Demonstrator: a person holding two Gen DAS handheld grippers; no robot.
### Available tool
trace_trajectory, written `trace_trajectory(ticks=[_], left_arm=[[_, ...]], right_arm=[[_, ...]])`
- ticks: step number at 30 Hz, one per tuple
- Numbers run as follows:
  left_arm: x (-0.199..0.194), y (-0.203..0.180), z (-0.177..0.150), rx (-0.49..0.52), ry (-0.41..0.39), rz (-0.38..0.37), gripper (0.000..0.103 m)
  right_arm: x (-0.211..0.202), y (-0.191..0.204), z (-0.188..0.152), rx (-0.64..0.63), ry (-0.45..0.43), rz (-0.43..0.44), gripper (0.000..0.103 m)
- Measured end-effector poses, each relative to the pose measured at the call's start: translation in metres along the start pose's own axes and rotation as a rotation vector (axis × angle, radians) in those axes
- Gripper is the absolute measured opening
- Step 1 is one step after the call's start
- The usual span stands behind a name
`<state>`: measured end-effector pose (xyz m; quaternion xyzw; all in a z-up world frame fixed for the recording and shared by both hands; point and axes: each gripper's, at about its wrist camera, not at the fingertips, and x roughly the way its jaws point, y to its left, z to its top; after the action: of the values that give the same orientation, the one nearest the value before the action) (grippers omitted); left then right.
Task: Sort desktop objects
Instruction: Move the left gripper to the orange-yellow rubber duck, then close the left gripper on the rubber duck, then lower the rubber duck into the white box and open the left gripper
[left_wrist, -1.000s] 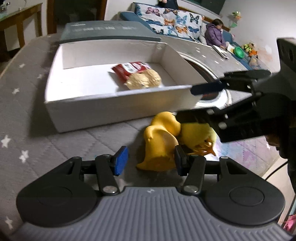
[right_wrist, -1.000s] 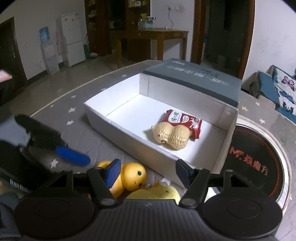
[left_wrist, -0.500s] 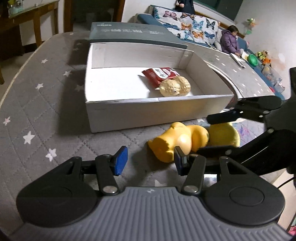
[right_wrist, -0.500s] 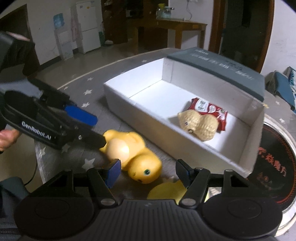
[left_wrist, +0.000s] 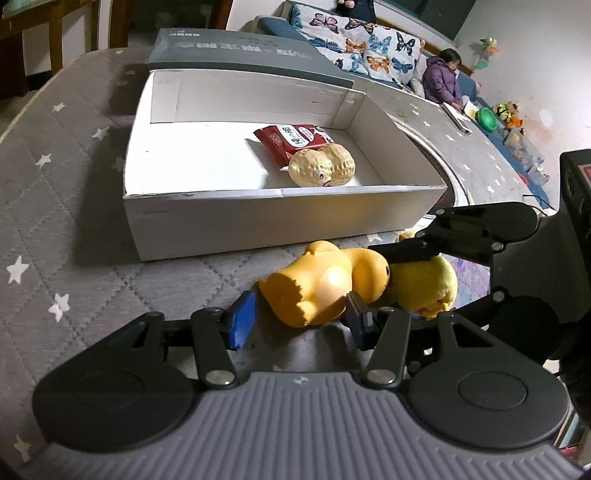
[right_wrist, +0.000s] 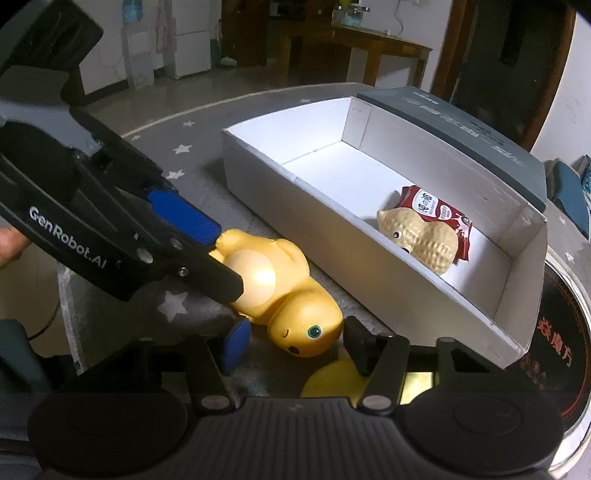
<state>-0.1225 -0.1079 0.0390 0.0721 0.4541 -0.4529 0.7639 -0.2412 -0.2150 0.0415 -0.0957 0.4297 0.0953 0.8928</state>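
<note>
An orange rubber duck (left_wrist: 325, 284) lies on its side on the grey star-patterned mat, in front of the white cardboard box (left_wrist: 280, 218). My left gripper (left_wrist: 299, 321) is open with its fingers on either side of the duck's base. A yellow plush chick (left_wrist: 428, 284) lies beside the duck's head. My right gripper (right_wrist: 291, 347) is open, its fingers around the duck's head (right_wrist: 306, 328), with the chick (right_wrist: 332, 380) just under it. The box (right_wrist: 369, 266) holds a peanut toy (left_wrist: 321, 170) and a red snack packet (left_wrist: 291, 138).
A dark grey box lid (left_wrist: 240, 51) lies behind the white box. A round black cooktop (right_wrist: 565, 339) sits to the right of the box. The table edge runs close behind the duck. A sofa with a seated person (left_wrist: 441, 79) is in the background.
The duck went from upright to lying on its side. My left gripper drew back, then closed in around its base. My right gripper came down around its head.
</note>
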Motion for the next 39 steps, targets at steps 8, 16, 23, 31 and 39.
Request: trace_trajectory(ticks=[8,16,23,31,39], left_arm=[[-0.005,-0.006,0.001,0.012,-0.008,-0.014,0.043],[-0.033,-0.013,0.014,0.029,-0.064,-0.022,0.043],[-0.050,-0.014,0.053,0.051,-0.152,0.003,0.043],[-0.017,0.014,0.092,-0.026,-0.128,0.041,0.043],[0.025,0.039,0.110,-0.079,-0.067,0.046,0.044]], right_arm=[[-0.005,-0.003,-0.002,0.021,-0.007,-0.009,0.044],[-0.018,-0.003,0.006,0.030,-0.040,-0.021,0.044],[-0.045,-0.014,0.034,0.048,-0.123,-0.062,0.044],[-0.023,-0.043,0.070,0.108,-0.154,-0.086,0.044],[0.025,-0.066,0.080,0.118,-0.096,-0.080,0.044]])
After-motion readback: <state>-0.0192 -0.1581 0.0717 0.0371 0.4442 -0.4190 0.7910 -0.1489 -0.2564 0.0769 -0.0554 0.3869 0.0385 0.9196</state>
